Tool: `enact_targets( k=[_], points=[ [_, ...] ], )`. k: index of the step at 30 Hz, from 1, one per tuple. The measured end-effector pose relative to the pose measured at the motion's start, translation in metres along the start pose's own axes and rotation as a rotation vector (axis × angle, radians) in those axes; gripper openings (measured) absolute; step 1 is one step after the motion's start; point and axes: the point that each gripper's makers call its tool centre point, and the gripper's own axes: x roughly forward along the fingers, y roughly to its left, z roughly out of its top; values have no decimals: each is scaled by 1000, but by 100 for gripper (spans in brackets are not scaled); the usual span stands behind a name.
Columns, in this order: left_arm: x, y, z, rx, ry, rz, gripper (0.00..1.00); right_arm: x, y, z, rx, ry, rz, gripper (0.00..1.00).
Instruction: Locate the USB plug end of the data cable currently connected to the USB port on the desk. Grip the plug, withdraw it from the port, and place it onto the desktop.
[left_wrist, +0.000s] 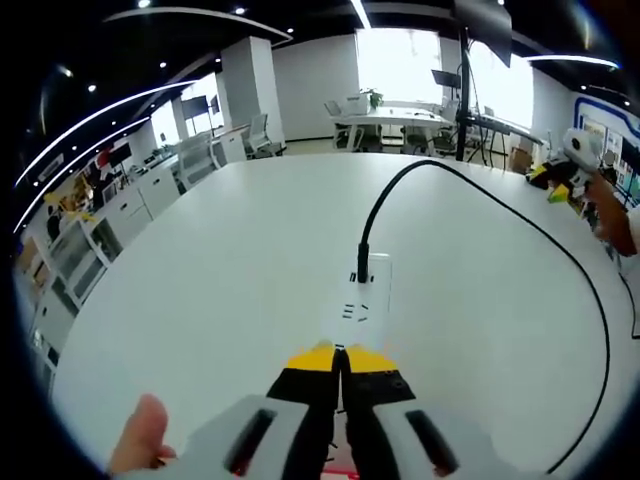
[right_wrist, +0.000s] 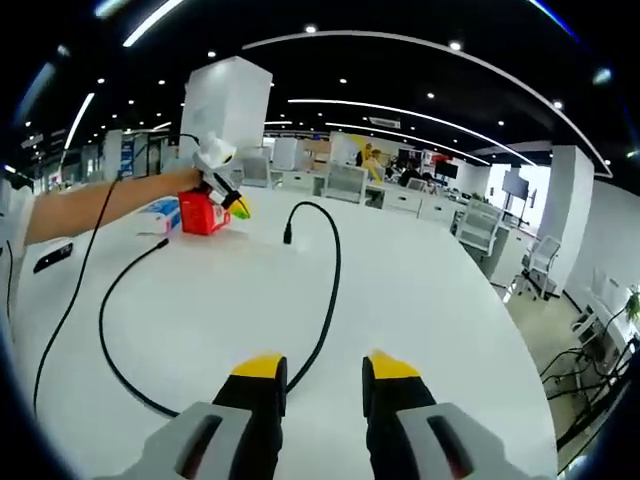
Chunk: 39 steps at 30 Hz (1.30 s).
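Left gripper view: the left gripper (left_wrist: 338, 350) rests low over the white desk (left_wrist: 220, 270) with its yellow-tipped jaws pressed together, nothing between them. Its tips sit at the near end of a white power strip (left_wrist: 365, 295). A thumb (left_wrist: 140, 435) shows at the near left. On the strip's far end, the black USB plug (left_wrist: 362, 262) stands seated in the port, upright. The black data cable (left_wrist: 520, 215) rises from it, arcs right and loops back along the desk's right side. At the far right, the other gripper appears in a hand.

Right gripper view: the right gripper (right_wrist: 324, 372) has its jaws apart and empty. A black cable loop (right_wrist: 325, 300) passes between them and ends in a free connector (right_wrist: 288, 238) further out. Far left, a red box (right_wrist: 203, 214) sits beside a person's forearm (right_wrist: 100, 208).
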Motion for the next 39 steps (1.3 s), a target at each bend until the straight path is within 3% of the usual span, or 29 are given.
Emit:
enact_targets(
  k=[14, 23, 39],
  points=[
    [0, 1, 0, -1, 4, 0, 2, 25, -4, 8, -12, 24, 43, 33],
    [1, 1, -2, -1, 10, 3, 2, 47, -6, 27, -50, 28, 86, 32],
    [1, 2, -2, -4, 6, 3, 2, 74, -5, 41, -78, 59, 133, 32]
  ],
)
